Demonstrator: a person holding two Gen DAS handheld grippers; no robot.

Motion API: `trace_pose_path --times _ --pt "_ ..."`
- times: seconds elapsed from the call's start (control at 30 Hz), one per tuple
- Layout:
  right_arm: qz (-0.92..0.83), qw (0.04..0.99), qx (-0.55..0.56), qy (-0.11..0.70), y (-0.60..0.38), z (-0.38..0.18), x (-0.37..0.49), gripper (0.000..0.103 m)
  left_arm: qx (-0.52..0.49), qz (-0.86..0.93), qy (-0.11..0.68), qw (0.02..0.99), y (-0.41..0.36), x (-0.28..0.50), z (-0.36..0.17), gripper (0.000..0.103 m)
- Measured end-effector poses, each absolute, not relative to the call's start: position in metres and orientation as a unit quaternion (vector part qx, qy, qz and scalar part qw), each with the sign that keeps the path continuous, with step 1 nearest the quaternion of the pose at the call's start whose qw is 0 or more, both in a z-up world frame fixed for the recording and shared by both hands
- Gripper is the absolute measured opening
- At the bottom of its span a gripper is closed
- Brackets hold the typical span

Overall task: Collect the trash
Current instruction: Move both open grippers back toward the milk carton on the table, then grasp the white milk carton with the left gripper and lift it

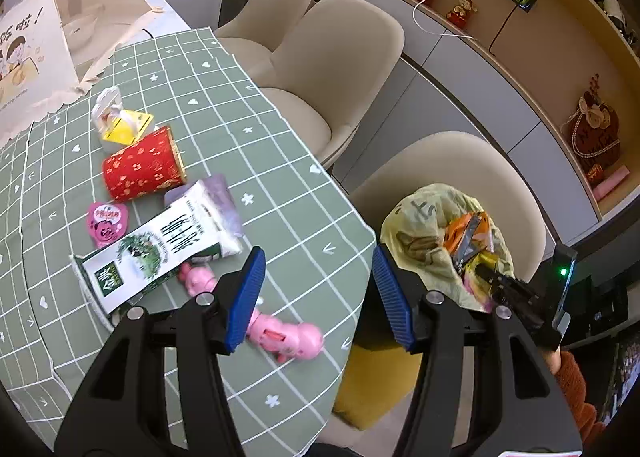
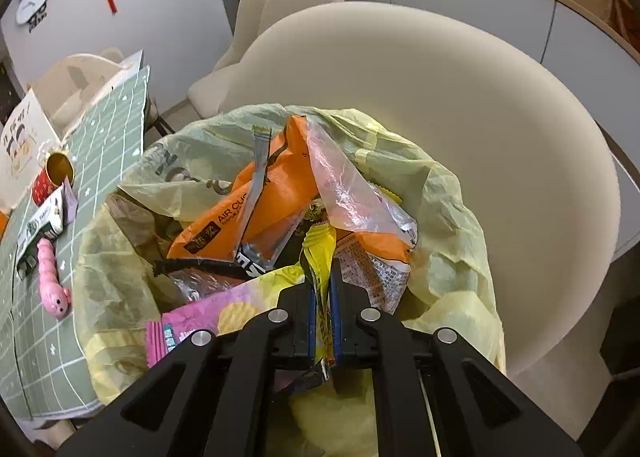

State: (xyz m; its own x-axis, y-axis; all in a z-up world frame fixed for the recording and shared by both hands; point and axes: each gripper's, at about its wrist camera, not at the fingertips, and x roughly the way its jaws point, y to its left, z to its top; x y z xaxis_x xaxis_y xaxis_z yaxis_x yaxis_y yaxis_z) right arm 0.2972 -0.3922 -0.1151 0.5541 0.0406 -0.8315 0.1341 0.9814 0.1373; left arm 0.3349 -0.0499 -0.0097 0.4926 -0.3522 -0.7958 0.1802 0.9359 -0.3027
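In the left wrist view, the left gripper (image 1: 318, 297) with blue ribbed pads stood open and empty above the edge of the green grid-patterned tablecloth (image 1: 280, 161), where a pink worm-shaped toy (image 1: 280, 331), a green-and-white milk carton (image 1: 156, 253) and a red paper cup (image 1: 144, 165) lay near cream chairs (image 1: 344, 57). In the right wrist view, the right gripper (image 2: 322, 297) pinched a yellow foil wrapper (image 2: 318, 253), almost closed, over the pale yellow plastic trash bag (image 2: 448, 217) on a cream chair seat (image 2: 460, 97), beside an orange snack packet (image 2: 280, 193).

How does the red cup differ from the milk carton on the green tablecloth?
The red cup is round with a gold pattern; the milk carton is a boxy white-and-green pack with printing. The cup lies alone; the carton rests partly over a pink toy. Both lie on their sides, uncollected.
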Motion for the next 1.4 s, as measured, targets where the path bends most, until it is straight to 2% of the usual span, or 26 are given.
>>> trace_pose_path --times 0.03,0.1,0.13,0.17,0.57,0.97,1.4 --pt "-0.03 0.876 0.095 0.472 -0.392 -0.114 0.295 0.011 -0.09 -0.155 0.479 0.859 -0.046 0.333 -0.011 0.053" --pt "-0.031 0.876 0.097 0.472 -0.388 -0.11 0.291 0.027 -0.091 -0.154 0.48 0.859 -0.039 0.33 -0.011 0.053" --pt "-0.029 0.876 0.097 0.472 -0.386 -0.108 0.289 0.044 -0.092 -0.154 0.481 0.858 -0.033 0.328 -0.011 0.053" --pt "-0.027 0.878 0.097 0.467 -0.382 -0.104 0.286 0.047 -0.093 -0.154 0.481 0.858 -0.029 0.327 -0.011 0.053" --pt "-0.061 0.904 0.12 0.405 -0.334 -0.05 0.24 0.047 -0.1 -0.163 0.475 0.859 0.039 0.306 -0.011 0.053" --pt "0.0 0.916 0.135 0.377 -0.2 -0.026 0.205 0.047 -0.087 -0.16 0.466 0.866 0.134 0.3 -0.035 0.056" --pt "0.042 0.906 0.109 0.406 -0.148 -0.039 0.219 0.047 -0.051 -0.21 0.464 0.859 0.131 0.334 -0.073 0.056"
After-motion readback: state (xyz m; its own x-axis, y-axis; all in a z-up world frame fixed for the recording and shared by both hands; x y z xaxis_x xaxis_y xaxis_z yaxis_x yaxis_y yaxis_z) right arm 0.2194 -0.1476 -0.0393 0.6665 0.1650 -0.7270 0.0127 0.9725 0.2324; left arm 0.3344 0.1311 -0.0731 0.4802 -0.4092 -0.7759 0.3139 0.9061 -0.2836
